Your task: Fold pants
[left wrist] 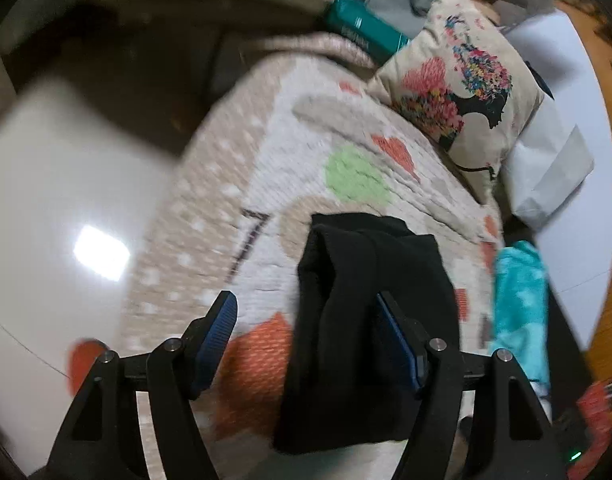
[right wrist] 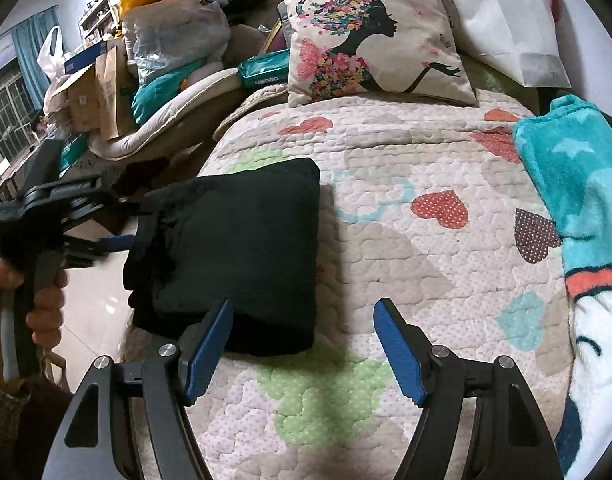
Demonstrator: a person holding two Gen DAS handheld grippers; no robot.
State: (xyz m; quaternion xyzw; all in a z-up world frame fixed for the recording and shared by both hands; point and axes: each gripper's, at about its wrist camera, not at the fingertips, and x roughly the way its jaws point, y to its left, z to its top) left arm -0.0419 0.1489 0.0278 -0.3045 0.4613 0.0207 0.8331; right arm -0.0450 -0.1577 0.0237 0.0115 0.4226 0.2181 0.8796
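A: How are your hands set?

B: Your left hand (right wrist: 42, 300) grips its handle at the pants' left edge, and the left gripper (left wrist: 306, 324) tilts downward over the quilt (left wrist: 274, 152). Its jaws stand apart; the pants (left wrist: 358, 320) lie between them, against the right pad, while the left pad is clear of the cloth. So nothing is clamped. Your right gripper (right wrist: 302, 336) also points downward, jaws wide and empty, its left fingertip just over the pants' near edge.

A: And the pants?

B: Black, folded into a thick, roughly square bundle with layered edges at its left side. They (right wrist: 234, 248) rest on the quilt, ahead and left of your right gripper.

A: Anything holding things?

B: Well beyond your right gripper, to the left, boxes (right wrist: 102, 88) and plastic bags (right wrist: 174, 32) sit heaped; what is inside them is unclear. A cushion (right wrist: 370, 36) lies straight ahead, a teal blanket (right wrist: 578, 200) to the right.
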